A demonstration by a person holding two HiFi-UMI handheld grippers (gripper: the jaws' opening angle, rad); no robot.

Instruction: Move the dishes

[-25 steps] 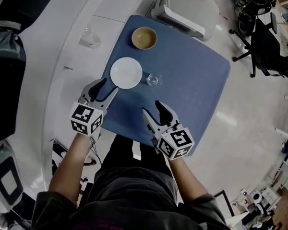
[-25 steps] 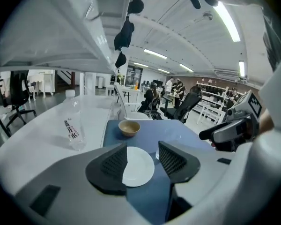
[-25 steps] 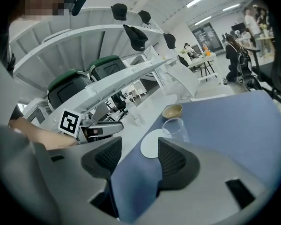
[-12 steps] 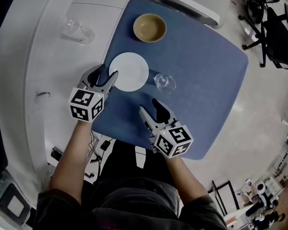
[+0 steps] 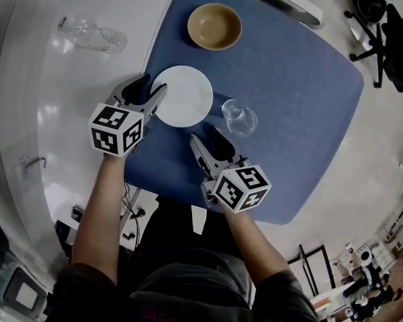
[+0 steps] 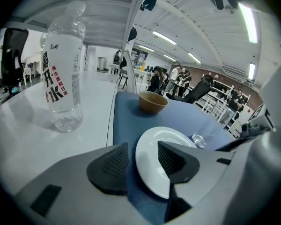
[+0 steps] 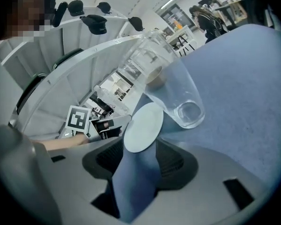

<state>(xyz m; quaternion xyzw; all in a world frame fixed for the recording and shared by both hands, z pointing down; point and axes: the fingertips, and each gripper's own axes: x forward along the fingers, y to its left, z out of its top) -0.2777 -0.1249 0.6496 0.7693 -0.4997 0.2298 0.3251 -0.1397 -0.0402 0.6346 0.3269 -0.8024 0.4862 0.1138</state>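
Plate (image 5: 182,96) rim between left tool (image 5: 154,84) jaws, glass (image 5: 240,118) beside

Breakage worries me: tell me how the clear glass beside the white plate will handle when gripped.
The glass looks thin-walled and empty, so probably light but fragile. Its smooth clear sides are likely slippery. It stands upright on the blue tabletop, narrower at base than rim, so a sideways push may tip it and send it rolling.

A water bottle (image 6: 63,64) stands on the white table (image 5: 54,113); perhaps an office chair (image 5: 388,29) beyond.
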